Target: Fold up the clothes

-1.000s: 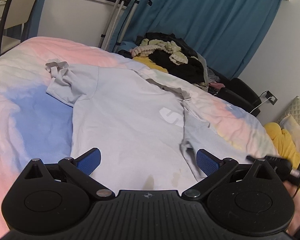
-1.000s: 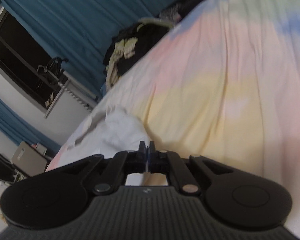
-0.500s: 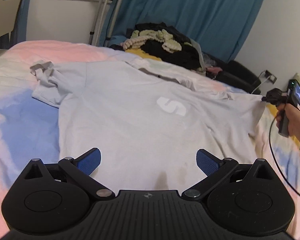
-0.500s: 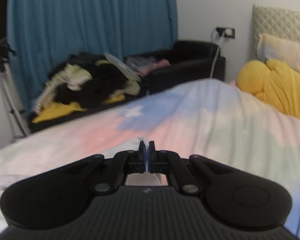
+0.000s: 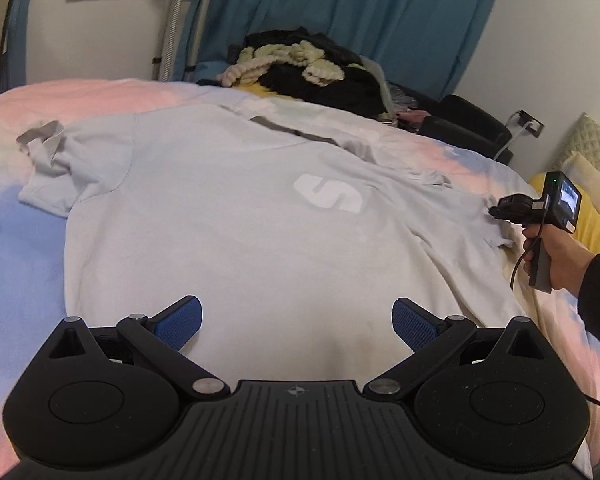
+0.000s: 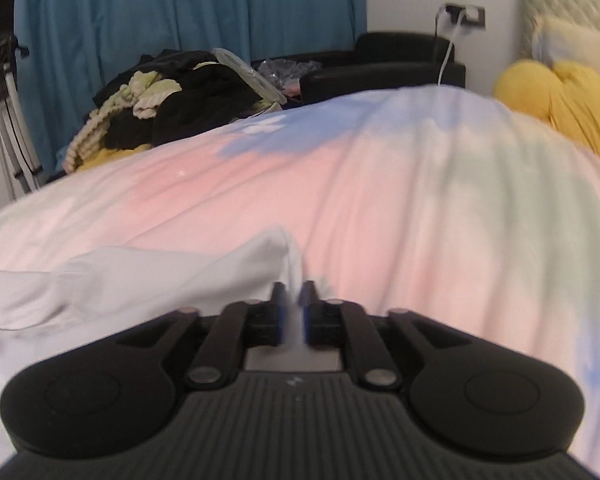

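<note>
T-shirt (image 5: 236,216), pale grey with a white S-shaped logo on the chest and a darker grey collar, lies spread nearly flat on the bed (image 5: 24,248), whose cover is mottled pink, blue and pale yellow. It stretches ahead of the left gripper (image 5: 296,320), whose blue-padded jaws stand spread wide just over the hem with nothing between them. One sleeve sits bunched and crumpled far ahead and to the left of those jaws. The opposite sleeve is drawn out sideways to a point at the right gripper (image 6: 293,304), held in a person's hand (image 5: 560,252). Its jaws have just been opening and stand slightly apart, with the sleeve's edge in the gap between them; the view is blurred there.
</note>
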A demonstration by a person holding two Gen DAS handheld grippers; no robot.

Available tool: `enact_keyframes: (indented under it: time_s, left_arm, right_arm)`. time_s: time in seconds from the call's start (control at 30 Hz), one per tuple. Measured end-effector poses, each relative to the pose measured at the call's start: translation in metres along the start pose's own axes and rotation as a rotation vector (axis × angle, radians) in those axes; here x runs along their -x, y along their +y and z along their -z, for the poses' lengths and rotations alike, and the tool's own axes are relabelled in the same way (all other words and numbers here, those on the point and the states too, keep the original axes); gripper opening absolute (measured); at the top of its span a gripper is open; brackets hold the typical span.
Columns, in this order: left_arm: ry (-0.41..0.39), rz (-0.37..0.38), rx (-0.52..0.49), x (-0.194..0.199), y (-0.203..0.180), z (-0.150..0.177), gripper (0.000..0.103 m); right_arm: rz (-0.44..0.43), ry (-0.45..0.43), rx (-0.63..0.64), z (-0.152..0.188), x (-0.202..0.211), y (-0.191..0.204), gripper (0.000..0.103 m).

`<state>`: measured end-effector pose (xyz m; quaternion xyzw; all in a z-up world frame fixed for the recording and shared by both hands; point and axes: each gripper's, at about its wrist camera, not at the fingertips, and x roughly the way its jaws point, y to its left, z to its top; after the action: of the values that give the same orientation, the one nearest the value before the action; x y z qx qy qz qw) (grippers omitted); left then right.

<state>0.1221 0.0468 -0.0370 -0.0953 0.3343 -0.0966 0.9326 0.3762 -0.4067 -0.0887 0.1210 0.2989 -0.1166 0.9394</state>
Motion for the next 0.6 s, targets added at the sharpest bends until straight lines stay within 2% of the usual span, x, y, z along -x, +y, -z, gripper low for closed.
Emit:
enact_keyframes:
  time_s: [0.07,0.13,0.2,0.33,0.5,0.6]
  left_arm:
    - [-0.007,0.012,-0.023,0.005,-0.006,0.002,0.102]
    - [-0.017,0.026,-0.042,0.013,-0.011,0.003,0.102]
    - [-0.022,0.058,-0.043,0.022,-0.014,0.003,0.102]
    - [-0.057,0.1,-0.018,0.049,-0.021,0.004,0.102]
    - [-0.102,0.107,-0.041,0.082,-0.031,0.014,0.102]
    - [-0.116,0.074,-0.057,0.091,-0.032,0.02,0.102]
  right_arm:
    - [-0.012,0.019,-0.016,0.008,0.028,0.002,0.036]
    - [-0.038,0.032,-0.042,0.018,0.058,0.001,0.038]
    - [-0.071,0.087,-0.026,0.036,0.09,0.004,0.038]
    - [-0.231,0.15,-0.079,0.079,0.176,0.005,0.039]
    - [-0.358,0.34,0.067,0.131,0.263,0.023,0.047]
    - [-0.424,0.443,0.21,0.153,0.303,0.041,0.051]
